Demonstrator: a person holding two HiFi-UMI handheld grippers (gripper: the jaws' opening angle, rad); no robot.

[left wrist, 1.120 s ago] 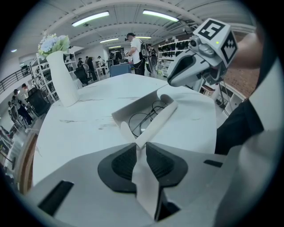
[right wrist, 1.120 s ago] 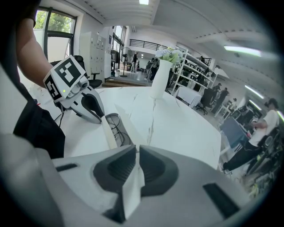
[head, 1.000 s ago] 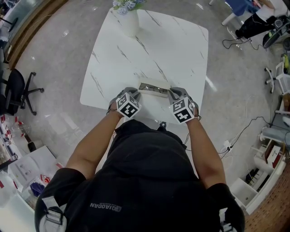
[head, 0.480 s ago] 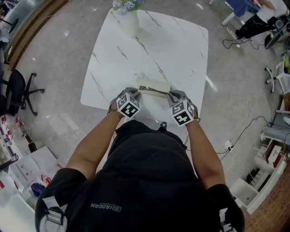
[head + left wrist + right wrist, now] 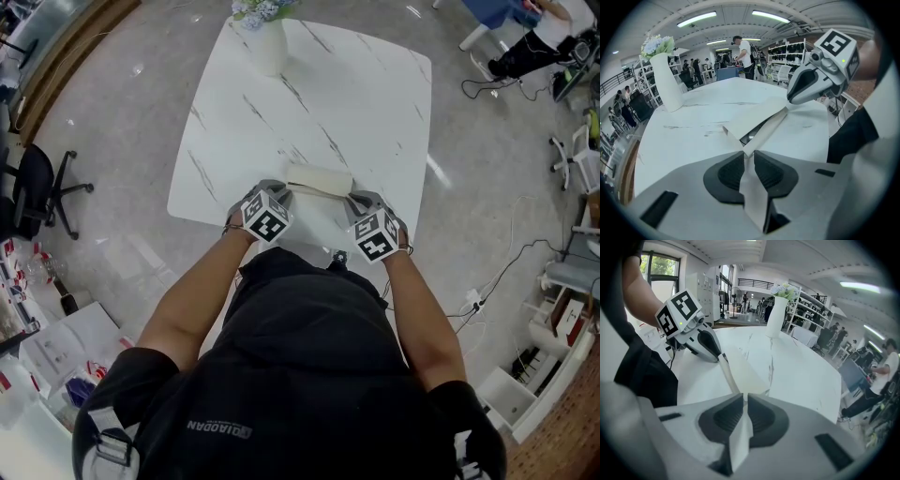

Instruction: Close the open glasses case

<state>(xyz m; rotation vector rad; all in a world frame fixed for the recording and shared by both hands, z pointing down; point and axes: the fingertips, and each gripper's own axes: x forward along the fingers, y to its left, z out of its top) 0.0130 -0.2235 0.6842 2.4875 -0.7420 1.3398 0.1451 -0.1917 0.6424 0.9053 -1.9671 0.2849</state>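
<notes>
Two grippers are pinching one glasses case (image 5: 319, 176) at the near edge of the marble table (image 5: 375, 94).

The left gripper (image 5: 284, 194) and right gripper (image 5: 354, 200) are each clamping their jaws nearly together on a thin cream end flap of the case, which is lying between them. One white vase (image 5: 267, 47) is standing at the far edge, well apart. An office chair (image 5: 33, 192) is sitting off to the left. The person's torso is covering the table's near edge, and the case's interior is showing only as a dark slit.

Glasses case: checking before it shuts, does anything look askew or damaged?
Nothing damaged or spilled. The cream folding glasses case is pinched at its ends by the left claw and right claw; its lid stands ajar, a dark gap showing.
</notes>
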